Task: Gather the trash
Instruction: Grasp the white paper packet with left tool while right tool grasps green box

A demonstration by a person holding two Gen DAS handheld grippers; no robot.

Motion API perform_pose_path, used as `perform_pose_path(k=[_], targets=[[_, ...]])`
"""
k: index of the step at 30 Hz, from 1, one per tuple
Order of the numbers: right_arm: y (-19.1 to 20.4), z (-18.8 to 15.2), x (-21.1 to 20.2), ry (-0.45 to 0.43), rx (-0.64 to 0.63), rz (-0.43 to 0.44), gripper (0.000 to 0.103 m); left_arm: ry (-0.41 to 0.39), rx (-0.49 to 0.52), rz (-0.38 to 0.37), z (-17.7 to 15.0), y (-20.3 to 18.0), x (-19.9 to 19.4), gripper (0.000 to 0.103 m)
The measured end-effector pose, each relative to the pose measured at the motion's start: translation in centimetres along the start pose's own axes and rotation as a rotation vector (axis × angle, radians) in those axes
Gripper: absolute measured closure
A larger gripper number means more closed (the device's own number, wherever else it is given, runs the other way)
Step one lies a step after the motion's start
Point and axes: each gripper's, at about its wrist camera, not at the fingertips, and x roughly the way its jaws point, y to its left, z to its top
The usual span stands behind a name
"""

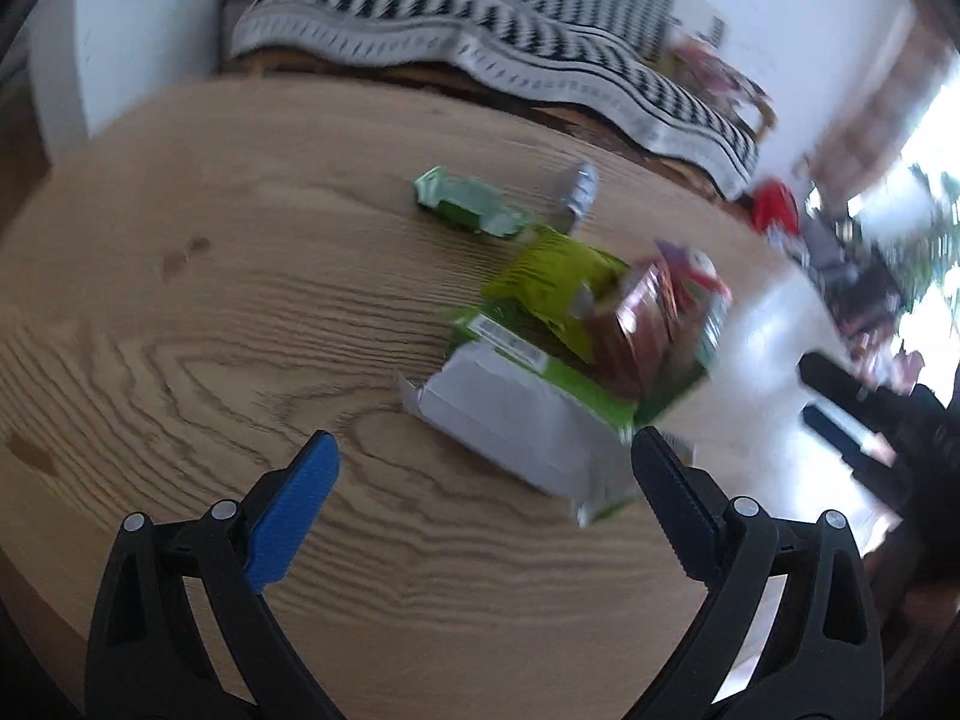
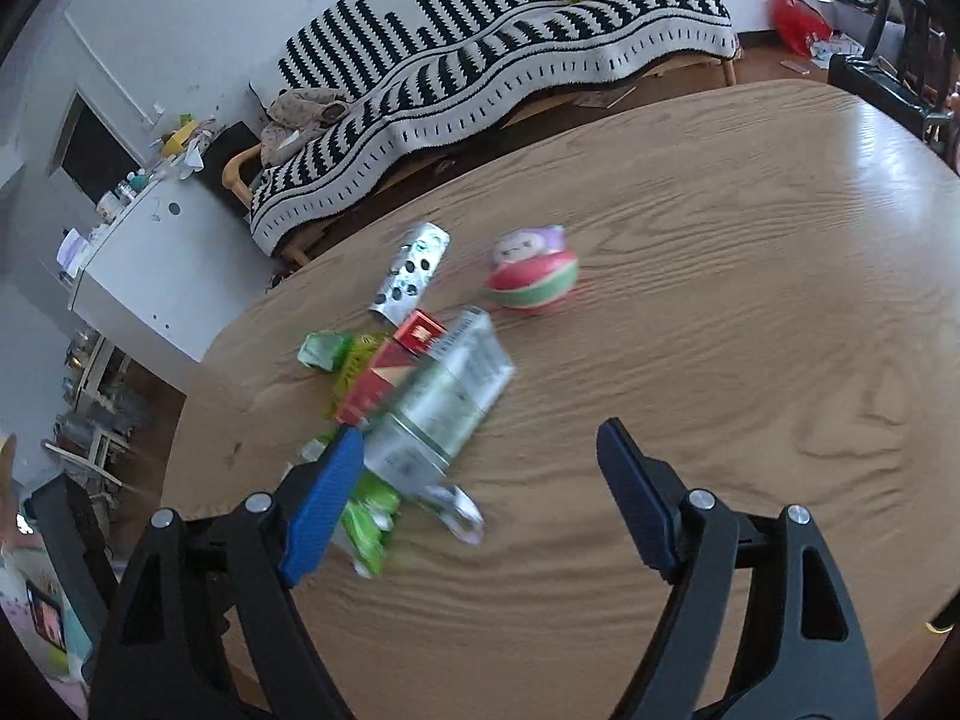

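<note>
A pile of trash lies on the round wooden table [image 1: 180, 330]. It holds a flattened green and white carton [image 1: 528, 420], a red-brown box [image 1: 654, 324], a yellow-green wrapper [image 1: 558, 282], a green wrapper [image 1: 471, 210] and a silver blister pack [image 1: 579, 186]. My left gripper [image 1: 486, 456] hovers open just short of the carton, holding nothing. My right gripper [image 2: 480, 438] is open and holds nothing, its left finger over the carton [image 2: 444, 402] and a crumpled green wrapper [image 2: 366, 516]. The right wrist view also shows the red box [image 2: 384, 378] and the blister pack [image 2: 414, 270]. The right gripper [image 1: 810, 393] shows at the right edge of the left wrist view.
A round watermelon-patterned toy [image 2: 531, 276] sits behind the pile. A sofa under a black and white striped blanket [image 2: 510, 72] stands beyond the table. A white cabinet [image 2: 138, 264] is at the left, a red bag [image 2: 798, 21] on the floor. Both views are blurred by motion.
</note>
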Motion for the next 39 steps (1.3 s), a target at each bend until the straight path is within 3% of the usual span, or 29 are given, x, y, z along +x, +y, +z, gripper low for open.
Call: perform_pose_path(k=[3,7,14,16,17,20,21,24,31,39], targets=[[0.3,0.3,1.9,0.022,0.028,0.009,0.026,0.047,-0.079,-0.014,0.4,0.3,1.9,0.008],[0.5,0.7,4.4,0.059,0.058,0.023,0.027,0.073,-0.109,-0.017,0.8,-0.3,3.5,0.008],[0.5,0.6,6.2,0.095,0.075,0.059,0.043,0.060,-0.084,0.024,1.1,-1.0,5.3,0.009],[1.0,0.6,6.1,0.095,0.062,0.074,0.051,0.050,-0.067,0.022,0.9,-0.9,5.2,0.027],[1.1,0.7,6.1,0.096,0.058,0.081,0.058,0.047,-0.054,0.023,0.9,-1.1,5.2,0.028],[1.7,0.5,5.6,0.091,0.039,0.098,0.072,0.040,-0.050,-0.008,0.7,-1.3,4.8,0.046],[1.9,0.4,5.3,0.085,0.027,0.099,0.076,0.038,-0.046,-0.008,0.7,-1.4,4.7,0.057],[2.6,0.0,4.3,0.066,-0.019,0.077,0.088,0.045,-0.036,-0.019,0.5,-1.3,4.2,0.067],[2.9,-0.7,2.1,0.022,-0.063,0.059,0.089,0.002,0.002,-0.030,0.9,-0.8,1.7,0.079],[2.2,-0.5,-2.1,-0.056,-0.089,0.069,0.089,-0.078,0.031,-0.028,2.0,-0.3,-1.3,0.080]])
